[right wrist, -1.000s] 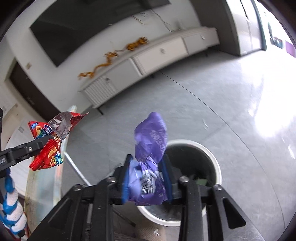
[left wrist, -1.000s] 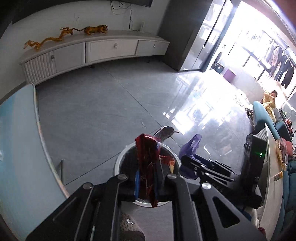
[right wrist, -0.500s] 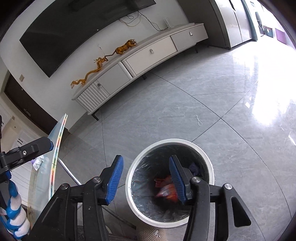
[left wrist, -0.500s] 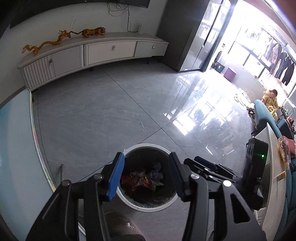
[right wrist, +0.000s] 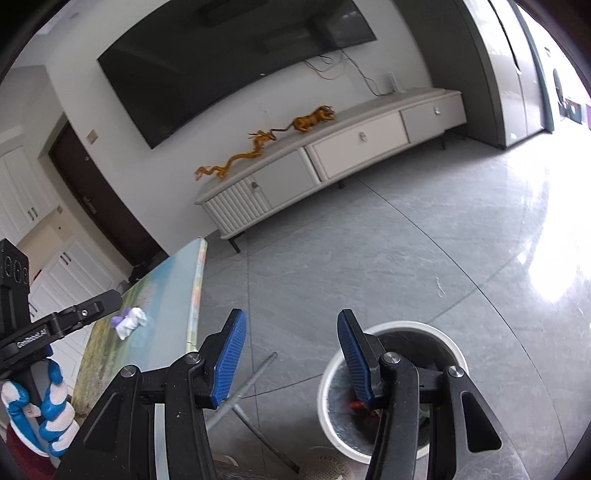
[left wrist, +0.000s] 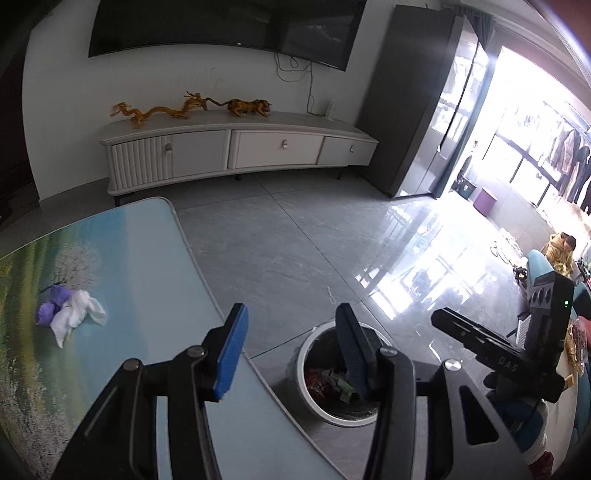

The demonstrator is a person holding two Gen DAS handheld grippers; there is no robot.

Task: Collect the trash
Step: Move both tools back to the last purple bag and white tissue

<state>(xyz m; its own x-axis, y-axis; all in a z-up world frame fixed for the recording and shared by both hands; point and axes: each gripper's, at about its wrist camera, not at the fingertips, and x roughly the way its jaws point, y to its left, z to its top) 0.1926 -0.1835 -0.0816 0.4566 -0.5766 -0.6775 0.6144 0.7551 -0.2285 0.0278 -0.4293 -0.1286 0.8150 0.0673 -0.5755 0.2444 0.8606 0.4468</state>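
Note:
My left gripper [left wrist: 291, 350] is open and empty, held above the table edge and the white round trash bin [left wrist: 308, 345] on the floor, which holds red and green wrappers [left wrist: 325, 380]. A crumpled white tissue [left wrist: 79, 315] with purple wrapper pieces [left wrist: 53, 304] lies on the table [left wrist: 122, 258] to the left. My right gripper [right wrist: 291, 354] is open and empty, just left of and above the bin [right wrist: 332, 376]. The tissue pile also shows in the right wrist view [right wrist: 131, 320]. Each gripper shows in the other's view: the right one [left wrist: 491, 347], the left one [right wrist: 62, 321].
A white TV cabinet [left wrist: 236, 151] with golden dragon figures [left wrist: 184, 107] stands by the far wall under a TV [left wrist: 221, 26]. Grey tile floor [left wrist: 295, 240] lies between. A metal table leg [right wrist: 243, 391] stands by the bin. A sofa edge [left wrist: 535, 258] is at right.
A second ago the left gripper held a red wrapper and the right a purple one. Both opened and dropped them into the bin. Both grippers then swung left toward the table.

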